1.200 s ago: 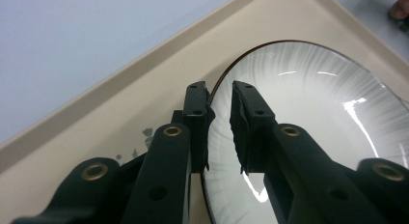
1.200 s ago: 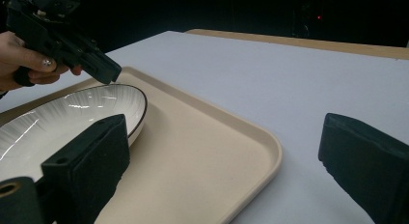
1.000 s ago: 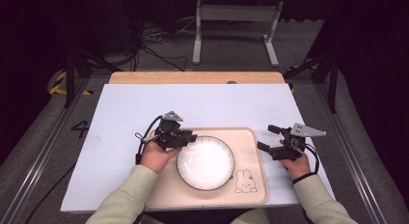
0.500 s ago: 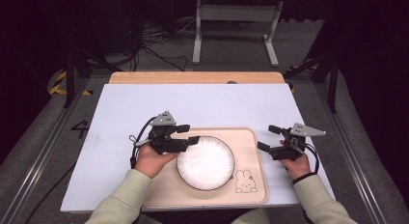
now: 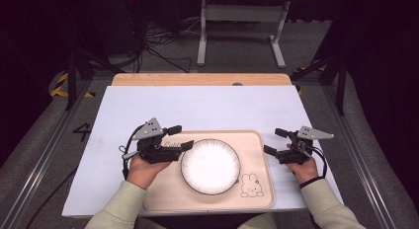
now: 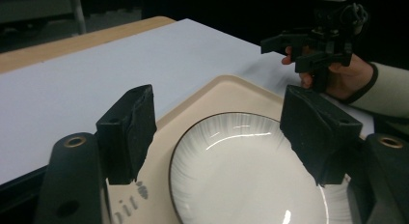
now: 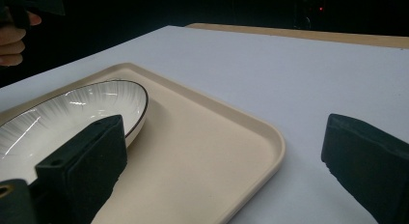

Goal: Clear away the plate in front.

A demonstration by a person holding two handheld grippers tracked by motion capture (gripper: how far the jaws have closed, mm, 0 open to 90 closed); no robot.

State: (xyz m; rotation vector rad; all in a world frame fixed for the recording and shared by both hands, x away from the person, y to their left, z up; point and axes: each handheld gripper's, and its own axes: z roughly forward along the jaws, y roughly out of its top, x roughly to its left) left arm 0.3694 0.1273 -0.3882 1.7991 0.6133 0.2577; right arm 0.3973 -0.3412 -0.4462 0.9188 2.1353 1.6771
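1. The left gripper [image 5: 179, 138] is hovering wide open over the tray's [image 5: 257, 199] left edge, beside the plate [image 5: 210, 166].
2. The right gripper [image 5: 275, 142] is gaping wide at the tray's right edge.
3. The plate is sitting on the tray.

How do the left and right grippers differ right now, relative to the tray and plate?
The left gripper sits over the tray's left edge, jaws close to the plate's rim; the right gripper sits just off the tray's right edge, farther from the plate. The left points right, the right points left. Both are open and hold nothing.
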